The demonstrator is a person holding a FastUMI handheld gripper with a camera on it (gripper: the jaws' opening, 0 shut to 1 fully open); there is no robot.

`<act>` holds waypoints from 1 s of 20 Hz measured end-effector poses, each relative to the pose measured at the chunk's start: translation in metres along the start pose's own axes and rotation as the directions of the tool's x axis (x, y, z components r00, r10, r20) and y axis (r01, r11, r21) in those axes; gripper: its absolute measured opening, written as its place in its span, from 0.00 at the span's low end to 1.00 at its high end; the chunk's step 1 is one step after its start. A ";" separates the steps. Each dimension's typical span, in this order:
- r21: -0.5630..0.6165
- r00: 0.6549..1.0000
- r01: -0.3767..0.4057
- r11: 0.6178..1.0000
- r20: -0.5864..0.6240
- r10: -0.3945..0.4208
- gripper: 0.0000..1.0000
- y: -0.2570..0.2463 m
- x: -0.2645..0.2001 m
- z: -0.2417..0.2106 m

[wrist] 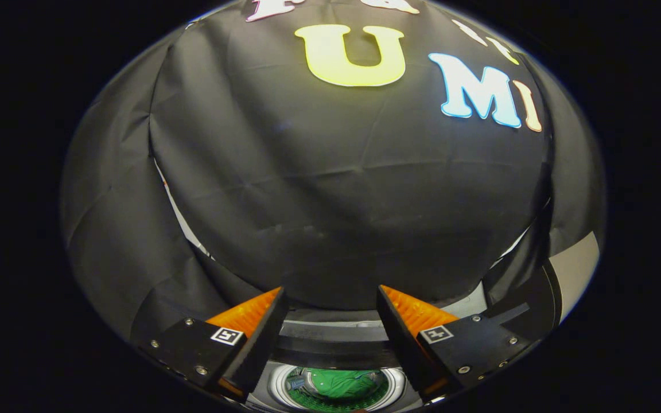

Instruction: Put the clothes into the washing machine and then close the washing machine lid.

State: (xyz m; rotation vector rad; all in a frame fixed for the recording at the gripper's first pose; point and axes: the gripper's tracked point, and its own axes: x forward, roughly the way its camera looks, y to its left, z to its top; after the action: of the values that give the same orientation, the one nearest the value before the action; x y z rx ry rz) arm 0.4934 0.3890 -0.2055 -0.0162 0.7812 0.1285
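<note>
My gripper (330,301) is open, its two fingers spread wide with nothing between them. Below and between the fingers lies the top of the washing machine (336,338), grey and dark. Its round drum opening (339,390) has a pale rim. A green piece of clothing (345,383) lies inside the drum. The gripper hangs above the machine and points toward the black cloth wall beyond. The lid cannot be made out clearly.
The booth's black cloth wall (342,189) rises just beyond the machine and curves around both sides. A pale grey panel (574,269) shows at the right beside the right finger.
</note>
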 end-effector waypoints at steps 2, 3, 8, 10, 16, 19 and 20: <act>0.000 1.000 0.014 1.000 0.019 -0.014 0.94 0.000 -0.005 -0.001; -0.008 0.999 0.021 1.000 0.034 -0.021 0.95 0.000 -0.009 -0.002; -0.028 0.987 0.016 0.999 0.160 -0.011 0.95 0.004 -0.021 -0.004; -0.034 0.982 0.009 0.999 0.189 -0.002 0.95 0.005 -0.027 -0.007; -0.040 0.969 0.010 0.999 0.248 0.000 0.95 0.009 -0.044 -0.021; -0.045 0.960 0.011 0.999 0.280 0.002 0.95 0.010 -0.052 -0.029; -0.046 0.957 0.012 0.999 0.290 0.002 0.95 0.010 -0.055 -0.032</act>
State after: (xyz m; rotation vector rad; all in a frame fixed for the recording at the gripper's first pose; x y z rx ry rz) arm 0.4312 0.3910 -0.1888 -0.0428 0.4842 0.1410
